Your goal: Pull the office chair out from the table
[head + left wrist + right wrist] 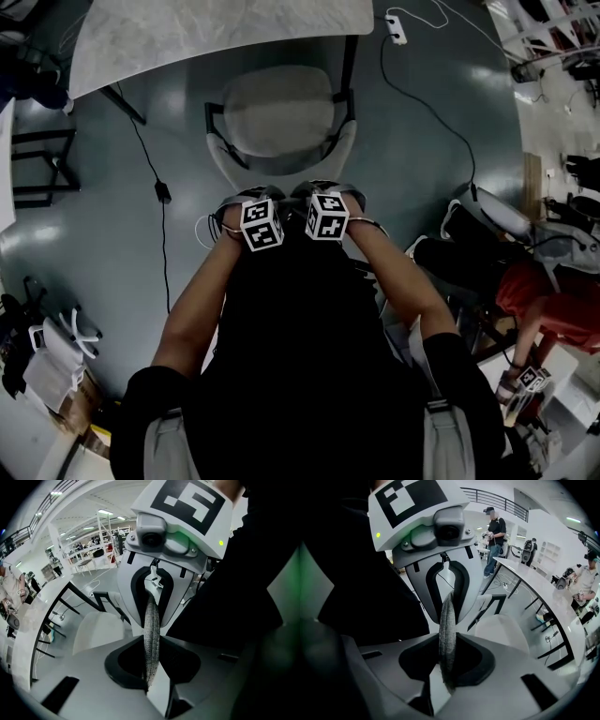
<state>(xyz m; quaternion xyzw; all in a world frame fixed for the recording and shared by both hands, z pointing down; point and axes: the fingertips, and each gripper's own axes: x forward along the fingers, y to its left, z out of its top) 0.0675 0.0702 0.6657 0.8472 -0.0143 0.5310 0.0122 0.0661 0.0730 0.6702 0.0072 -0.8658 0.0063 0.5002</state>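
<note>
Mesh of the backrest (151, 630) is pinched by our left gripper (151, 677) and right gripper (446, 672) alike. We judge the chair (278, 117) nearly out from under the table (187, 37); a little pulling remains.

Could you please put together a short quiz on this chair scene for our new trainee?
1. True or false: the right gripper is shut on the grey backrest.
2. What does the left gripper hold? A) a mug B) the backrest's top edge C) nothing
3. Fill in: just beyond the chair stands a pale ___.
Key: 1 true; 2 B; 3 table.
</note>
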